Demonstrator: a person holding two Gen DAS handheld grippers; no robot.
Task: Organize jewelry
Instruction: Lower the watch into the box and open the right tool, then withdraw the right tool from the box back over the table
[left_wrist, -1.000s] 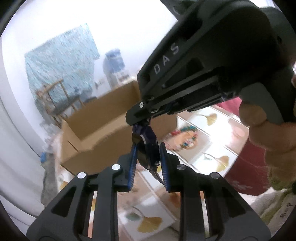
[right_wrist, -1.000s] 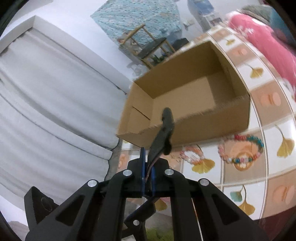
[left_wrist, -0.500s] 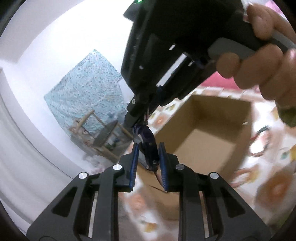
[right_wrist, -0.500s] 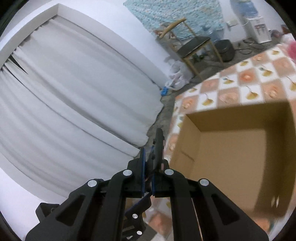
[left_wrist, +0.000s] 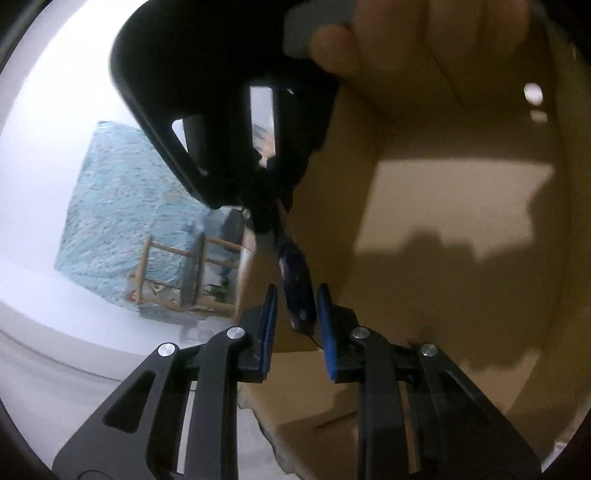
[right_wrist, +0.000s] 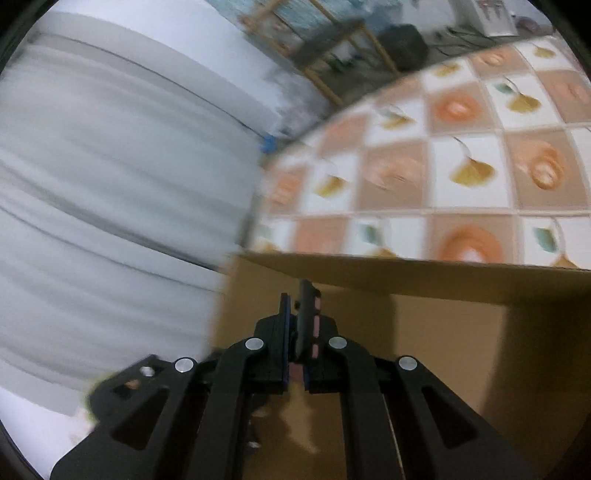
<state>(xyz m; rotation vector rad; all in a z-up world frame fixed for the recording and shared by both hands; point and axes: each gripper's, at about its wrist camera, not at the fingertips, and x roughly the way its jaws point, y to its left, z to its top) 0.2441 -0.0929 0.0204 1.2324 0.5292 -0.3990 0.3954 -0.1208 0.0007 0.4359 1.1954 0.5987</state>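
Observation:
A dark blue clip (left_wrist: 295, 291) hangs over the inside of an open cardboard box (left_wrist: 454, 206). My left gripper (left_wrist: 295, 317) is shut on its near end, blue pads on both sides. The far end runs up into my right gripper (left_wrist: 264, 221), which looms above, held by a hand (left_wrist: 406, 40). In the right wrist view, my right gripper (right_wrist: 301, 310) is shut on the clip (right_wrist: 306, 314), seen edge-on as a thin dark strip. It points down into the box (right_wrist: 443, 317) near the far wall.
The box stands on a tablecloth (right_wrist: 461, 173) checked with orange circles and yellow leaves. Grey curtains (right_wrist: 110, 184) hang to the left. A wooden chair (left_wrist: 177, 273) and a patterned blue hanging (left_wrist: 118, 206) stand behind the table.
Both grippers have carried the clip from above the beaded bracelets on the tablecloth across to over the open box and lower. The left gripper has rolled. Both grips are unchanged.

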